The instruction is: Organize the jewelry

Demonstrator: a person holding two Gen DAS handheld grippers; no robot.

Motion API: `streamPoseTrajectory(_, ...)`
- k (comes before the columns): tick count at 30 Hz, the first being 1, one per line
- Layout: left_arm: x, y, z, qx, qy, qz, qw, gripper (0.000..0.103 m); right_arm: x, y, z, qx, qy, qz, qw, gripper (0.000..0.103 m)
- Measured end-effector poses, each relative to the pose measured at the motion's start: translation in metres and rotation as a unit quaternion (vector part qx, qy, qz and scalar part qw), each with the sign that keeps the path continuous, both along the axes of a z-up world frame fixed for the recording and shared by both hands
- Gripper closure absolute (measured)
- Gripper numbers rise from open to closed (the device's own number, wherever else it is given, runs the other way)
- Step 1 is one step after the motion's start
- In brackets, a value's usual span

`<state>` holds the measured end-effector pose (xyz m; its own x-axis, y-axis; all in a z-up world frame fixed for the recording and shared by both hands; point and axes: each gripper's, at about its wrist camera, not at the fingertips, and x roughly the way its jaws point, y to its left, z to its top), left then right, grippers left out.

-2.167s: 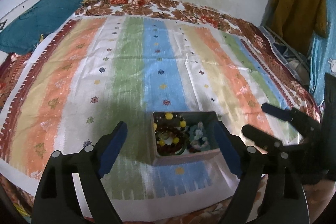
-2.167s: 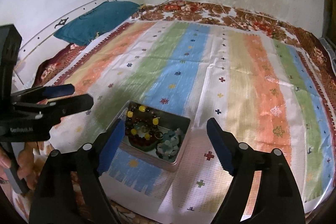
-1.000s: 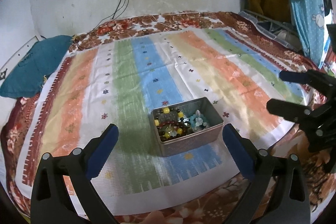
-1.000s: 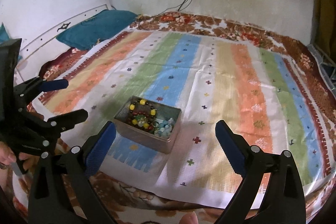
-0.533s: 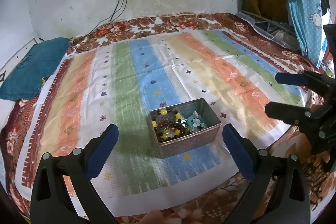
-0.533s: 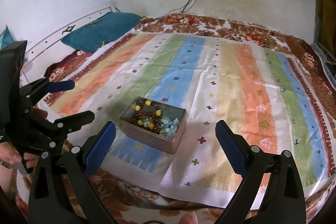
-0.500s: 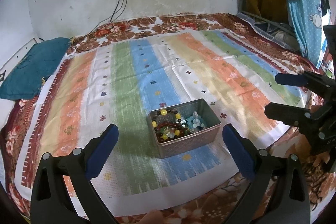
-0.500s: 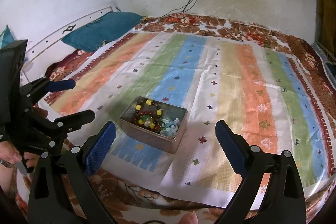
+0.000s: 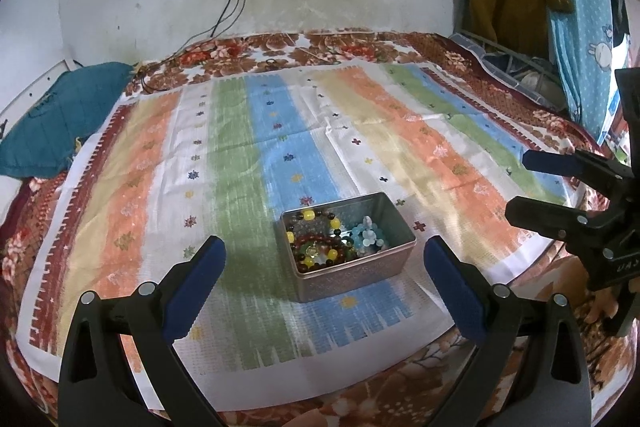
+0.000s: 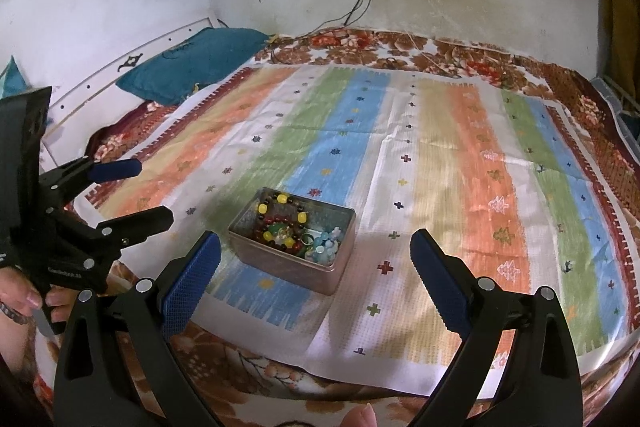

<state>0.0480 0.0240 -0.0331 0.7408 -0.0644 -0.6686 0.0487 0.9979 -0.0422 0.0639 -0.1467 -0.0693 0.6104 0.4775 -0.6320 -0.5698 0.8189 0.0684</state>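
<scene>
Spread across the bed point(image 9: 400, 43) is a striped cloth point(image 9: 248, 131), and the metal tin point(image 9: 352, 267) is set near its lower edge, just below the middle of both frames. Beaded bracelets point(image 9: 316, 239) and pale blue beads point(image 9: 368, 233) are heaped inside it.

From the left gripper point(image 9: 324, 267) the tin is seen dead ahead, between the spread fingers, its long axis running left to right with a slight tilt. From the right gripper point(image 10: 314, 259) it sits ahead and a little left, long axis slanting down to the right. Both grippers are held released, with nothing between their jaws, well apart from the tin.

Neither is judged clearly nearer. Bare cloth surrounds the tin on all sides; the cloth's edge lies close below it.
</scene>
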Motion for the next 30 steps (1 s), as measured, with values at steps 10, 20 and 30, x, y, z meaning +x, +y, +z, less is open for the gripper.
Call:
streamPoseTrajectory(10,-0.003,-0.006,0.003,0.006,-0.009,-0.01,0.9999,0.006,-0.002,0.001,0.001,0.0,-0.003,0.005,1.0,0.007)
streamPoseTrajectory(20,-0.001,-0.004,0.003,-0.009,-0.009,-0.004,0.9999,0.006,-0.002,0.005,0.0,-0.007,-0.002,0.006,1.0,0.007)
streamPoseTrajectory(30,-0.002,-0.012,0.001,0.013,-0.009,-0.012,0.9998,0.006,-0.001,0.005,0.001,-0.007,-0.001,0.006,1.0,0.007)
